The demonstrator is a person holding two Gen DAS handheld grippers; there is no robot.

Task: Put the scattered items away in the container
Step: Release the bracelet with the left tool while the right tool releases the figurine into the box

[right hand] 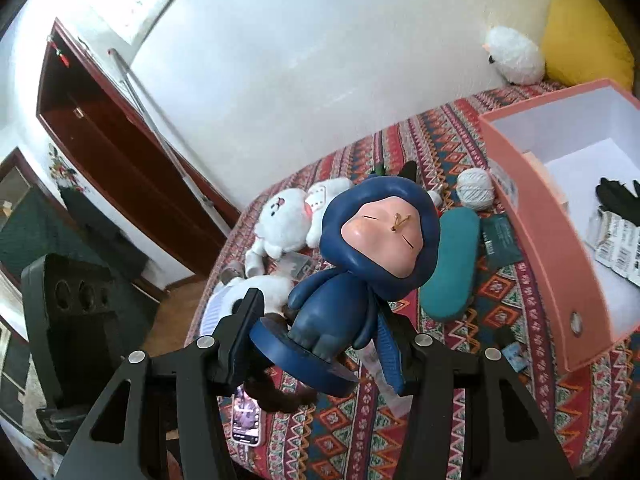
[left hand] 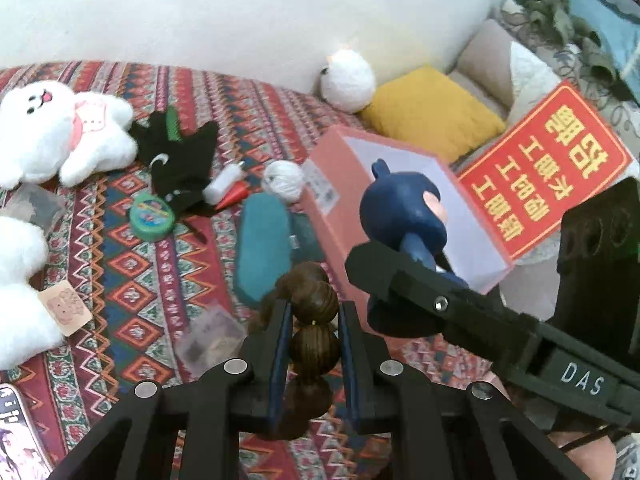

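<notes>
My left gripper (left hand: 316,308) is shut on a string of brown wooden beads (left hand: 314,344), held a little above the patterned bedspread. The right gripper (right hand: 316,314) is shut on the round base of a blue hooded figurine (right hand: 376,232), which tilts up between its fingers. In the left wrist view the figurine (left hand: 404,204) hangs in front of the open pink box (left hand: 340,216), with a right finger (left hand: 400,280) crossing below it. The box (right hand: 536,216) holds a black glove (right hand: 620,200) and white packets (right hand: 616,240).
On the bedspread lie a white plush toy (left hand: 60,132), a black glove (left hand: 180,160), a green round tin (left hand: 152,216), a teal case (left hand: 262,248), a white yarn ball (left hand: 284,180) and a phone (right hand: 248,420). A yellow cushion (left hand: 432,112) and a red sign (left hand: 548,168) sit behind the box.
</notes>
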